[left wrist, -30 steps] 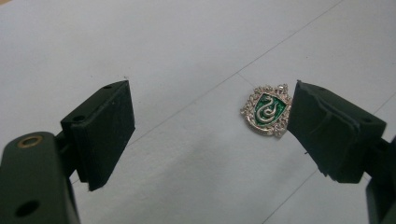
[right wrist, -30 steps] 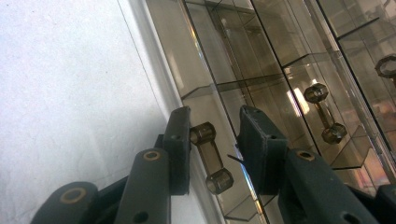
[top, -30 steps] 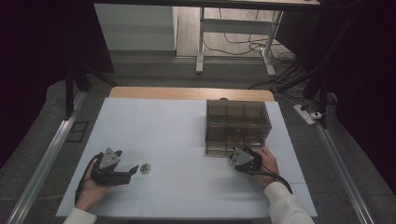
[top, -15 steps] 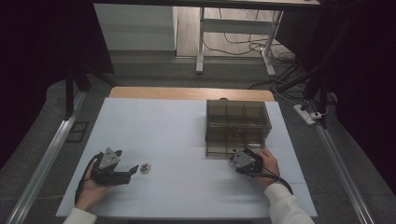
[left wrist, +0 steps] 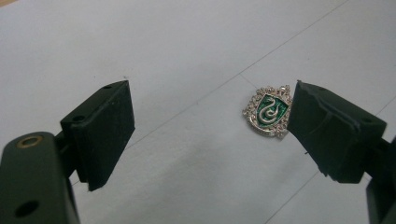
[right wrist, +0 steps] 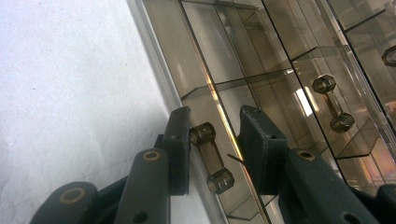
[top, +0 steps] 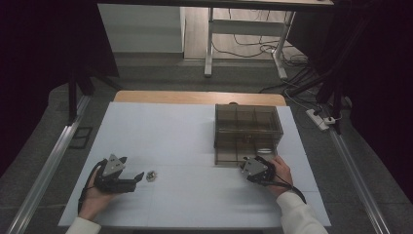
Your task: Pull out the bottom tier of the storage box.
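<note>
A small silver badge with a green snake crest lies flat on the white table. In the left gripper view the badge sits between the jaws, close to the right-hand one and touching neither. My left gripper is low over the table, open wide. My right gripper is at the lower front of the smoky clear drawer box. Its jaws straddle a drawer handle; one pad is beside the handle, and a gap shows before the other.
The drawer box has several compartments and a second handle farther along its front. A person's hands hold both grippers from the near edge. The table lies open between the box and the left gripper.
</note>
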`<state>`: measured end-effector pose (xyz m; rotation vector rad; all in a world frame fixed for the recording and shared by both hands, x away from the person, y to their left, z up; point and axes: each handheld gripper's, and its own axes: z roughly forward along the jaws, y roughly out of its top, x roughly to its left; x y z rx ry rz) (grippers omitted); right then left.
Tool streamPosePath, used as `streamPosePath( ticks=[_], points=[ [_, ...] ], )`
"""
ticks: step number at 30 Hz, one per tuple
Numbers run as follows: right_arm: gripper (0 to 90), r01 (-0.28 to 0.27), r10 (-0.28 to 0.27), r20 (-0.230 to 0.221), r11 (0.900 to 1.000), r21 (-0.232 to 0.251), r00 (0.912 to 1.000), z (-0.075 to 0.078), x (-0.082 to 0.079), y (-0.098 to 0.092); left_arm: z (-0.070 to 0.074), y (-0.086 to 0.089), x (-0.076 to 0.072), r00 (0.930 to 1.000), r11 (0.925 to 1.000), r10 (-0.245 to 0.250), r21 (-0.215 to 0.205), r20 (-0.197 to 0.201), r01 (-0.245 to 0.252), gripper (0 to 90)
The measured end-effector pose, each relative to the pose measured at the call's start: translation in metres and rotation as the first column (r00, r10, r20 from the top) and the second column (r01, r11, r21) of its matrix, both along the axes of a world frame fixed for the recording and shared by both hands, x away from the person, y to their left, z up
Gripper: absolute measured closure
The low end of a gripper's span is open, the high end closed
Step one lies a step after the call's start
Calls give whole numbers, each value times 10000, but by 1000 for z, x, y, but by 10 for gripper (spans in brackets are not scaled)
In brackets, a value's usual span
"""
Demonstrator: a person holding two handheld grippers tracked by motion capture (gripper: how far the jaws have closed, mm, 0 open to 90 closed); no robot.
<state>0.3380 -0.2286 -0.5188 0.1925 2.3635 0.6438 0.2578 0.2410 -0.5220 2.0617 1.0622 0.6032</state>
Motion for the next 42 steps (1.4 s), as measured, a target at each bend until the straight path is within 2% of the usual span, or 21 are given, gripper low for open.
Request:
streamPosePath(
  ticks=[22,25,28,32,35,38,42],
  points=[
    [623,75,-74,-106,10000,59,9999,-2,1,0,0,0,0,10000,10000,2,14,-8,-2,141],
    [540,90,-86,-176,9996,267,9998,-1,2,-2,0,0,0,10000,10000,-3,15,1,3,140],
    [509,152,-127,-335,9971,748,9994,2,1,-3,0,0,0,10000,10000,2,12,7,-2,140],
    [494,391,-288,-644,9854,1658,9975,8,0,-6,0,0,0,10000,10000,3,1,4,-3,140],
    [484,651,-418,-1025,9696,2358,9939,10,0,-11,0,-1,0,10000,10000,-12,23,-17,12,140],
    [463,955,-601,-1246,9488,3011,9904,12,-1,-16,0,0,-1,10000,10000,-26,-3,17,26,140],
    [449,1250,-743,-1546,9283,3501,9852,15,-4,-22,0,0,-1,10000,10000,-22,-3,8,22,140]
  ],
)
